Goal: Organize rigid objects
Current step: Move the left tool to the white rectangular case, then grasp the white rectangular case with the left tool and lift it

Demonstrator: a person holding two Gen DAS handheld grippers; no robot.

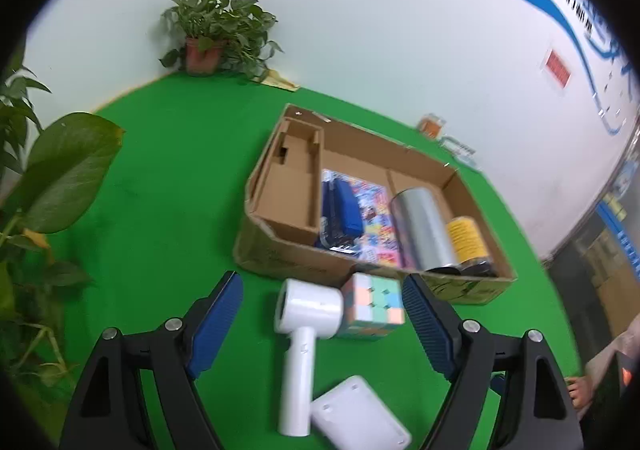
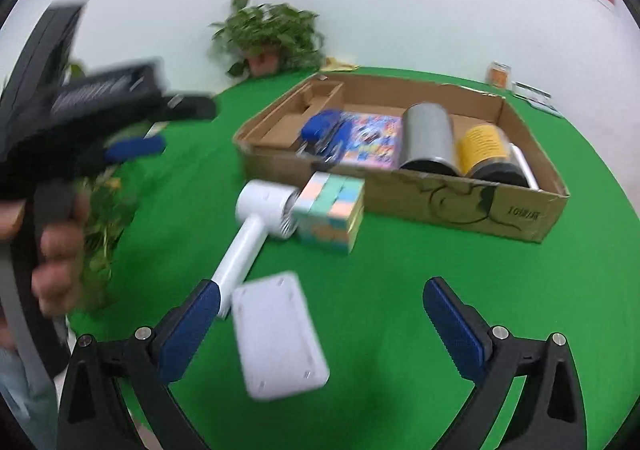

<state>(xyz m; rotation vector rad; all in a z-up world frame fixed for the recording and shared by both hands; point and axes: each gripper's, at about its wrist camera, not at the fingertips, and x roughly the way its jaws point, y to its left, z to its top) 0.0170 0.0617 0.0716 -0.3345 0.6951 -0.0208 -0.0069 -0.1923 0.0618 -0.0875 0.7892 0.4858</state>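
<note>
A white hair dryer (image 1: 304, 330) lies on the green cloth with a pastel puzzle cube (image 1: 374, 304) against its head and a flat white box (image 1: 360, 414) beside its handle. My left gripper (image 1: 323, 282) hovers over them, open, with nothing pressed between its pads. In the right wrist view, my right gripper (image 2: 320, 286) is open wide; the flat white box (image 2: 276, 334) lies by its left finger, apart from the pads. The hair dryer (image 2: 256, 226) and cube (image 2: 332, 210) lie further ahead. Behind them stands a shallow cardboard box (image 1: 280, 254).
The cardboard box (image 2: 460, 206) holds a blue stapler (image 2: 324, 130), a colourful book (image 2: 372, 142), a silver cylinder (image 2: 428, 138) and a yellow-labelled jar (image 2: 484, 146). Potted plants (image 1: 216, 30) stand at the back corner and left edge. A hand (image 2: 60, 250) grips the blurred left gripper's handle.
</note>
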